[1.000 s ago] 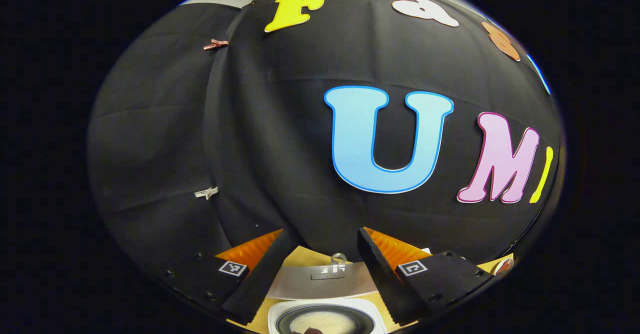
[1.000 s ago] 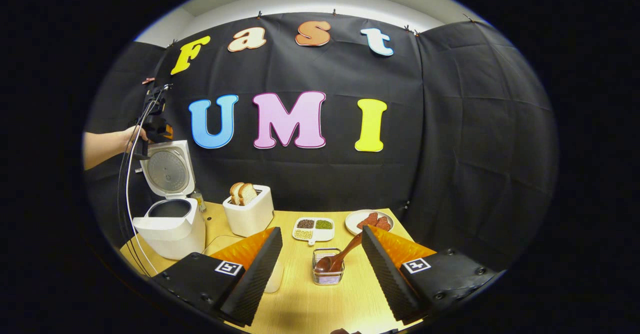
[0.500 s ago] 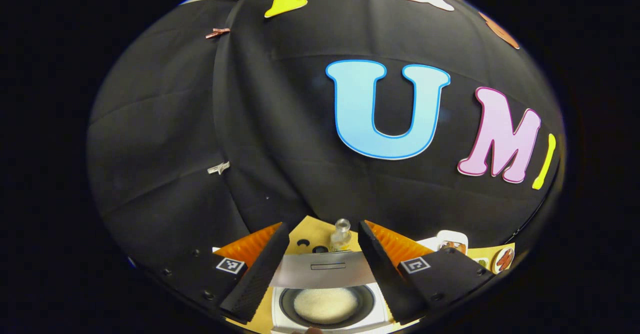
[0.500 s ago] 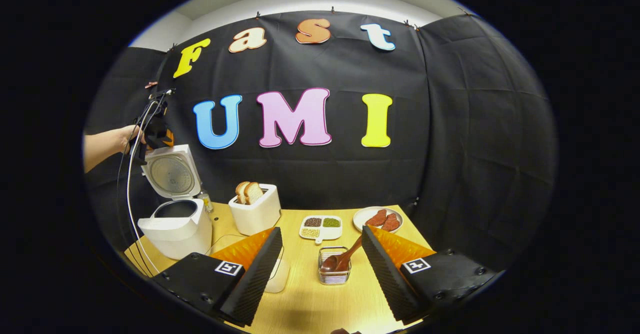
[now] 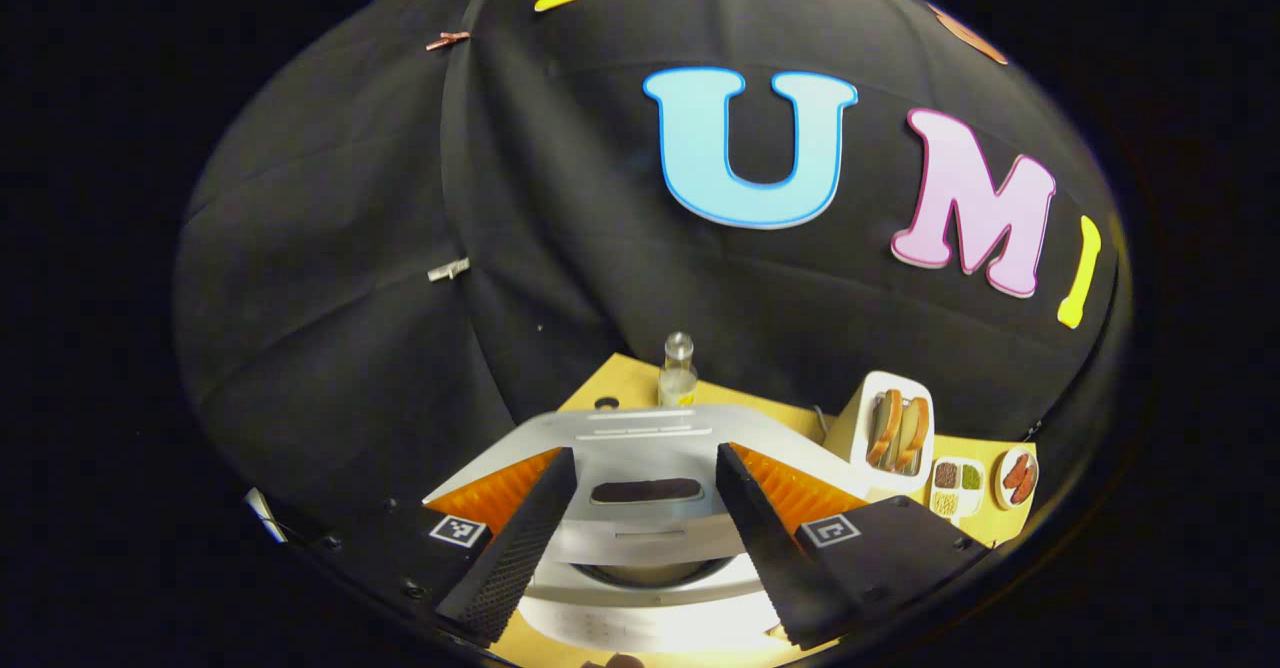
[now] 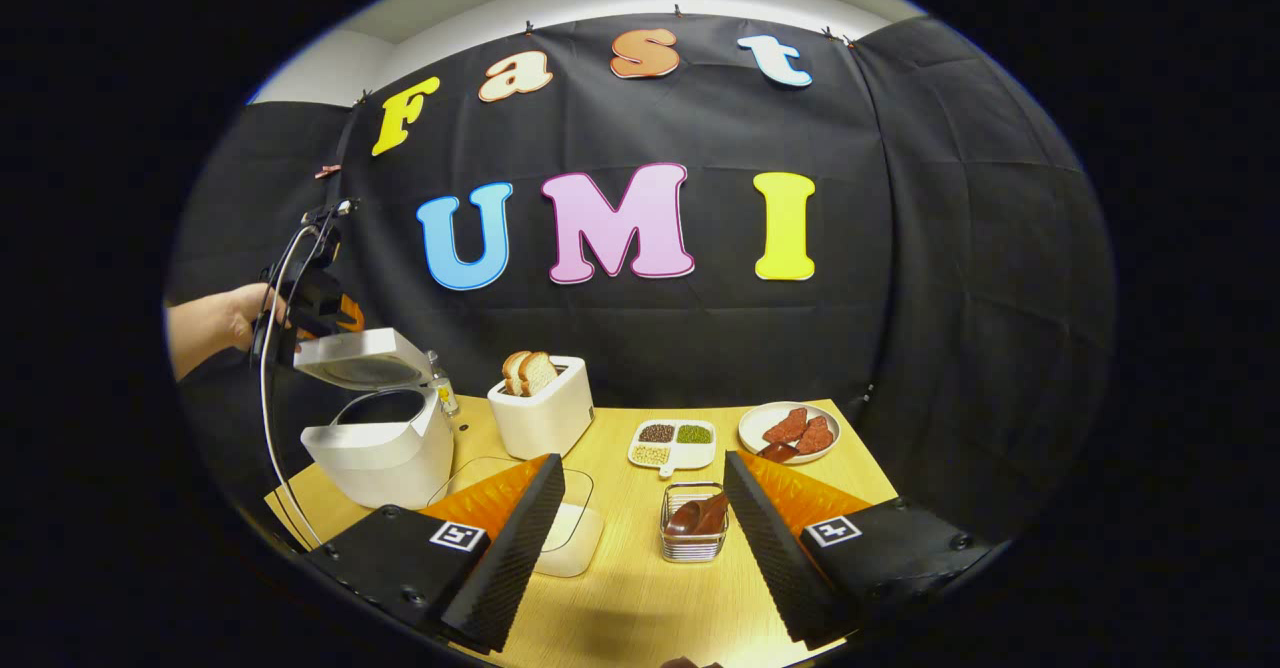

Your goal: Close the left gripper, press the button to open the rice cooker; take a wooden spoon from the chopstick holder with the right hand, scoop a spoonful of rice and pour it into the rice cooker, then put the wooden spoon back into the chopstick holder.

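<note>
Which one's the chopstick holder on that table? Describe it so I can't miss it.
On the wooden table, look in front of the white toaster and the little divided dish of grains. The chopstick holder is the small wire basket nearest the camera, with the dark wooden spoon in it; nothing else there is see-through mesh.

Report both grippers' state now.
Left gripper: jaws open, holding nothing, above the rice cooker lid.
Right gripper: jaws open, holding nothing.

No legible text or numbers on any object in either view
</note>
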